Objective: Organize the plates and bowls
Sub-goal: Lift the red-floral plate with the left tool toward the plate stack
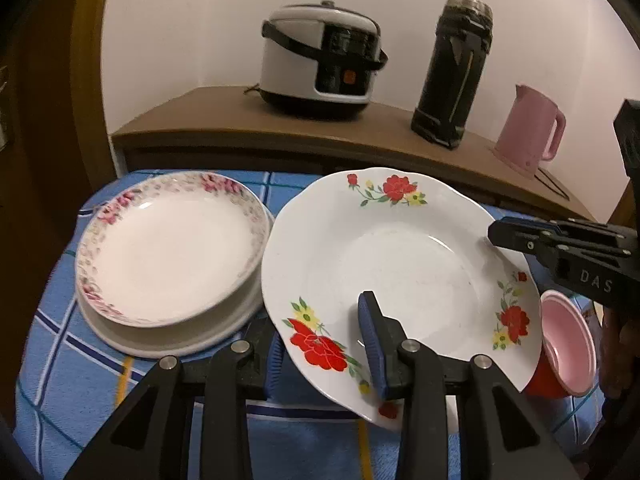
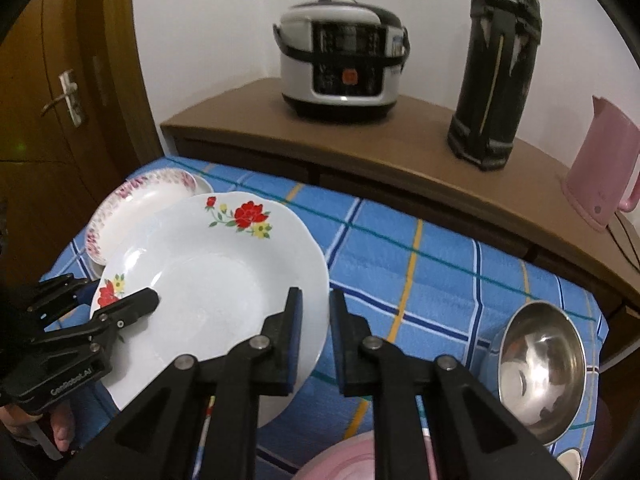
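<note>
Left hand-held gripper (image 1: 324,354) is clamped on the red-flower plate (image 1: 400,264): one blue pad on the upper face, the other under the rim, biting at about 7 o'clock in its own view. Right hand-held gripper (image 2: 316,340) is closed on the same plate's rim at about 3 o'clock in the left view.

- Why two grips: the plate is wide and shallow with a wavy rim. One edge pinch would probably let it pivot; two bites spaced around the rim steady it.
- Plate position: it looks tilted, near edge clear of the blue checked tabletop (image 2: 440,248). I read it as carried, not resting.
- Likely target: the plate stack (image 1: 168,256) just beside it at 9 o'clock, pink-floral plate on top of a plain white one. Plates grouped there suggests this one goes on top.
- Bowls sit apart: red bowl with pink inside (image 1: 568,344) at 4 o'clock, tipped on its side close under the plate's rim; steel bowl (image 2: 540,364) further out at 4 o'clock in the right view.
- Risk: the rim could clip the stack's edge when moving over, so it needs clearance above the top plate.
- Rice cooker (image 1: 320,56), black flask (image 1: 452,72) and pink kettle (image 1: 528,128) on the wooden sideboard (image 1: 224,120) at 12 o'clock are not involved.
</note>
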Motion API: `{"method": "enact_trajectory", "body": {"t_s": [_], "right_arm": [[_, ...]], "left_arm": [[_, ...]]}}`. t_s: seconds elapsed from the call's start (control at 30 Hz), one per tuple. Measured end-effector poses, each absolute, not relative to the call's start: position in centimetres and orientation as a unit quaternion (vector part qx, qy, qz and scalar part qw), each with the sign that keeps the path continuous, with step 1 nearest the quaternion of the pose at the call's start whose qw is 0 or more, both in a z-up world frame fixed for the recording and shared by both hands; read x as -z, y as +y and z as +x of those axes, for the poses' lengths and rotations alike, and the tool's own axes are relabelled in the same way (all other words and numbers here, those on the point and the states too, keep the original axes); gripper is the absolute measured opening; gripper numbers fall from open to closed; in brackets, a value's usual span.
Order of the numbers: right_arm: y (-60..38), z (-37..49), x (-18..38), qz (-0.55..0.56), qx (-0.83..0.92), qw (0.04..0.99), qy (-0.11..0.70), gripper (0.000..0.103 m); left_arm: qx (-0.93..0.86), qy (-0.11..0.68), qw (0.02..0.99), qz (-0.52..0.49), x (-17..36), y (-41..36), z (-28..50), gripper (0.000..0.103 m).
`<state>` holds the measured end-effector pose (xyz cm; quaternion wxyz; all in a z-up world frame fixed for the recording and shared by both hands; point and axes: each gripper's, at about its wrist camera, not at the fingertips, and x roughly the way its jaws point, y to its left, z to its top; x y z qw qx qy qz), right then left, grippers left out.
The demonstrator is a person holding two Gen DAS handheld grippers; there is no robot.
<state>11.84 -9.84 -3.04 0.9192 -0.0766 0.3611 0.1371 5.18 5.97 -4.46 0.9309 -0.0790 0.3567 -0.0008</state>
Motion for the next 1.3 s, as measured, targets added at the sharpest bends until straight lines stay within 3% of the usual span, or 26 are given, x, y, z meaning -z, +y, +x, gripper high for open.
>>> {"method": "enact_trajectory", "body": {"t_s": [1.3], "right_arm": [[0.3,14.6,1.3,-0.049,-0.202,0.923,0.325,0.014]], "left_arm": [[-0.086,0.309,0.940,-0.116,2.1,15.8,3.7,0.038]]}}
